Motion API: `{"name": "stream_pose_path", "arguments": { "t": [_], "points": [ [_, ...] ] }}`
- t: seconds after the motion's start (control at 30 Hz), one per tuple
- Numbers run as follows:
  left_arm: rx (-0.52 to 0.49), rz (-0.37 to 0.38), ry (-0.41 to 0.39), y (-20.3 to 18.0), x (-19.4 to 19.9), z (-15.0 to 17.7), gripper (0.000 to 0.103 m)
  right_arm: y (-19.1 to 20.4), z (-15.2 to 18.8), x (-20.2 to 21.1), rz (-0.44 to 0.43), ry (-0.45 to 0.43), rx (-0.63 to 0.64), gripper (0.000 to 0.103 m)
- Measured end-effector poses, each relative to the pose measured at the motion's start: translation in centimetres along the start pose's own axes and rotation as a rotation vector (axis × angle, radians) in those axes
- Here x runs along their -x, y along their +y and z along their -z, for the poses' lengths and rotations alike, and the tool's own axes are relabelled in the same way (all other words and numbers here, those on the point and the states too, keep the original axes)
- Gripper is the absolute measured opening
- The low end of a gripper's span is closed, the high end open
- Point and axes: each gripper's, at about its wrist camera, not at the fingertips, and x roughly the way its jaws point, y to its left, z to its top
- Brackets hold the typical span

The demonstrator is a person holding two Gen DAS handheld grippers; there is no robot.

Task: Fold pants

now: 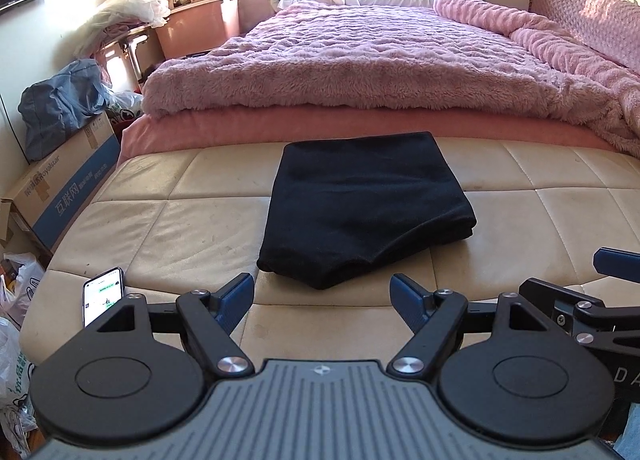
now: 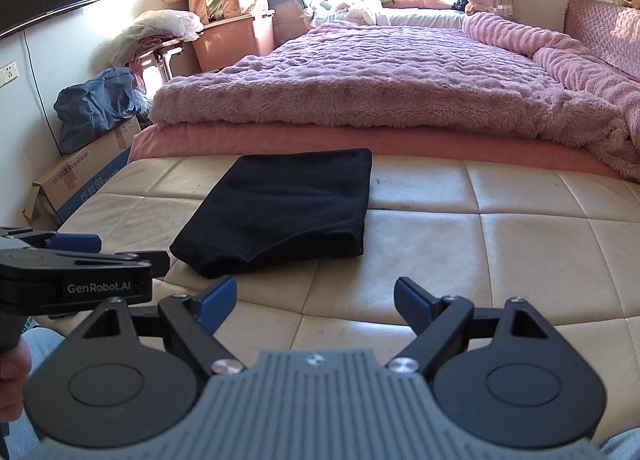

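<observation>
The black pants (image 1: 360,208) lie folded into a compact stack on the cream quilted bench (image 1: 160,228); they also show in the right wrist view (image 2: 280,208). My left gripper (image 1: 322,292) is open and empty, just short of the stack's near edge. My right gripper (image 2: 316,296) is open and empty, near the stack's near right corner, apart from it. The left gripper's side shows at the left in the right wrist view (image 2: 72,256). The right gripper's tip shows at the right edge of the left wrist view (image 1: 616,260).
A phone (image 1: 103,296) with a lit screen lies on the bench's near left. A bed with a fuzzy pink blanket (image 1: 380,60) stands behind the bench. Cardboard box (image 1: 60,188), blue bag (image 1: 60,104), bins and plastic bags crowd the left side.
</observation>
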Motion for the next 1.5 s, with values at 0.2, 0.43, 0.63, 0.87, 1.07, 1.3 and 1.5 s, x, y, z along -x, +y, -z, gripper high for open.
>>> {"name": "stream_pose_path", "arguments": {
  "t": [0.2, 0.43, 0.63, 0.87, 1.07, 1.3, 1.5],
  "points": [
    [0.000, -0.001, -0.001, -0.06, 0.03, -0.03, 0.090, -0.03, 0.08, 0.00, 0.003, -0.001, 0.003, 0.082],
    [0.002, 0.000, 0.000, 0.02, 0.01, -0.05, 0.090, -0.08, 0.10, 0.06, 0.002, -0.003, 0.000, 0.082],
    [0.002, 0.000, -0.001, 0.03, 0.02, -0.04, 0.090, -0.07, 0.12, 0.11, 0.002, -0.005, 0.002, 0.082],
    [0.006, 0.005, -0.001, 0.10, 0.12, -0.09, 0.090, -0.13, 0.15, 0.18, 0.004, -0.006, -0.001, 0.082],
    [0.007, 0.003, -0.002, 0.10, 0.22, -0.08, 0.090, -0.14, 0.16, 0.23, 0.007, -0.007, -0.001, 0.082],
    [0.005, 0.003, -0.004, 0.05, 0.25, -0.09, 0.090, -0.14, 0.16, 0.22, 0.007, -0.007, -0.001, 0.082],
    [0.008, 0.003, -0.001, 0.05, 0.27, -0.14, 0.090, -0.16, 0.17, 0.22, 0.007, -0.006, -0.001, 0.082]
  ]
}}
